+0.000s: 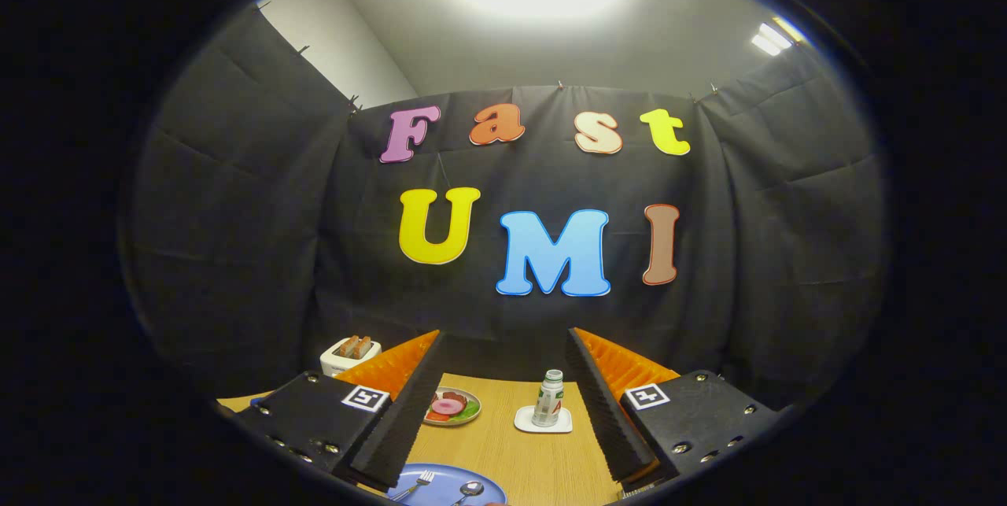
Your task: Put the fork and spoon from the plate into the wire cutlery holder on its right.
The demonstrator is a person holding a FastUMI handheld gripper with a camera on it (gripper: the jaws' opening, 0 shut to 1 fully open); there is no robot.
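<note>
Fingers spread wide: my gripper [503, 411] is released and grips nothing, held above a wooden table [527, 443]. Low between my fingertips, nearer the left one, lies a blue plate [440, 476], partly cut off below me. On it rest the fork [417, 482] and, just to its right, the spoon [470, 489], both flat on the plate. At the foot of my right finger a sliver of wire shows, perhaps the cutlery holder [636, 494]; I cannot tell. Further out between my fingers stands a small bottle [548, 398] on a white coaster [543, 422], with a plate of food [452, 407] to its left. Beyond my left finger sits a white toaster [348, 354] with toast in it.
</note>
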